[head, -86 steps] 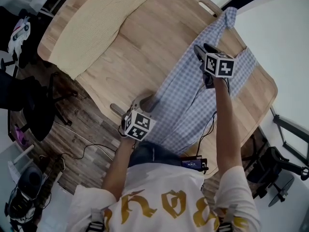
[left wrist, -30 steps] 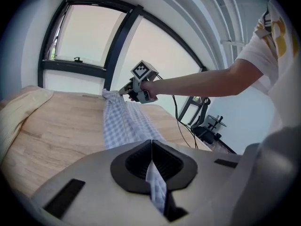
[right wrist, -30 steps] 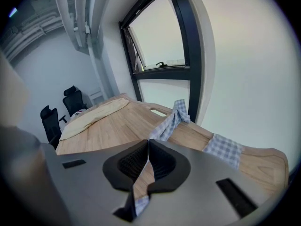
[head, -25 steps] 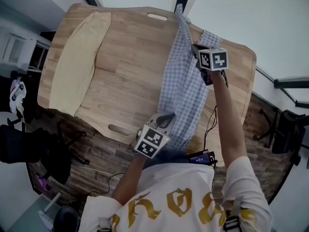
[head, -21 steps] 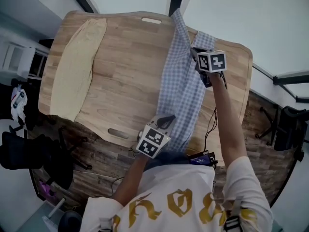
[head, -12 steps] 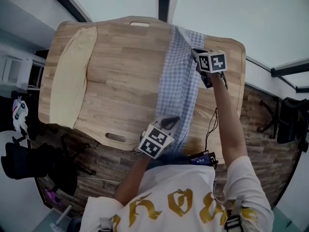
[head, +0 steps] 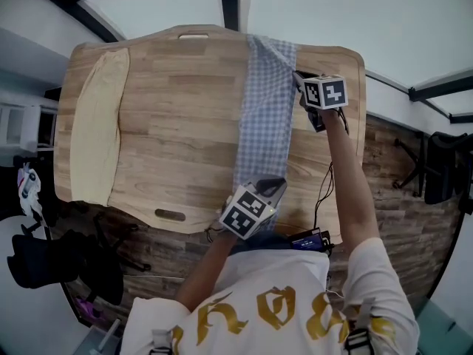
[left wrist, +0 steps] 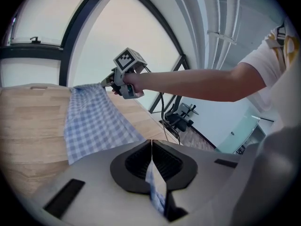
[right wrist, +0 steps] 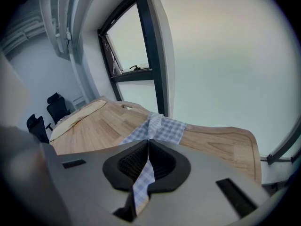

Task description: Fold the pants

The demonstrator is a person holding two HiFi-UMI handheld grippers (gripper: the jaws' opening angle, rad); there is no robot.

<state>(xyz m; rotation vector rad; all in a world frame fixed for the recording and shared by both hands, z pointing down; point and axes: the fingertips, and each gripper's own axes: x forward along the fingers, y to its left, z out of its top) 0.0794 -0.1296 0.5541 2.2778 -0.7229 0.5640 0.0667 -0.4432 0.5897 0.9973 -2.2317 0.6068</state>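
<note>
The blue-and-white checked pants (head: pixel 263 109) lie as a long narrow strip across the wooden table (head: pixel 185 124), from the far edge to the near edge. My left gripper (head: pixel 271 186) is shut on their near end at the table's front edge; checked cloth hangs pinched between its jaws (left wrist: pixel 151 143). My right gripper (head: pixel 300 78) is shut on the cloth's right edge near the far end, with a strip of check caught in its jaws (right wrist: pixel 148 143). The left gripper view shows the right gripper (left wrist: pixel 111 82) at the pants' (left wrist: pixel 94 121) far corner.
A folded pale yellow cloth (head: pixel 99 124) lies along the table's left side. Handle slots are cut in the table's far edge (head: pixel 194 35) and near edge (head: pixel 170 214). Black office chairs (head: pixel 443 176) stand on the wood floor to the right, and cables (head: pixel 325 191) hang by my right arm.
Both grippers have kept their hold while the pants were drawn in from a wider, slanted spread to a narrower, straight strip. The head view has turned, so the table now sits square.
</note>
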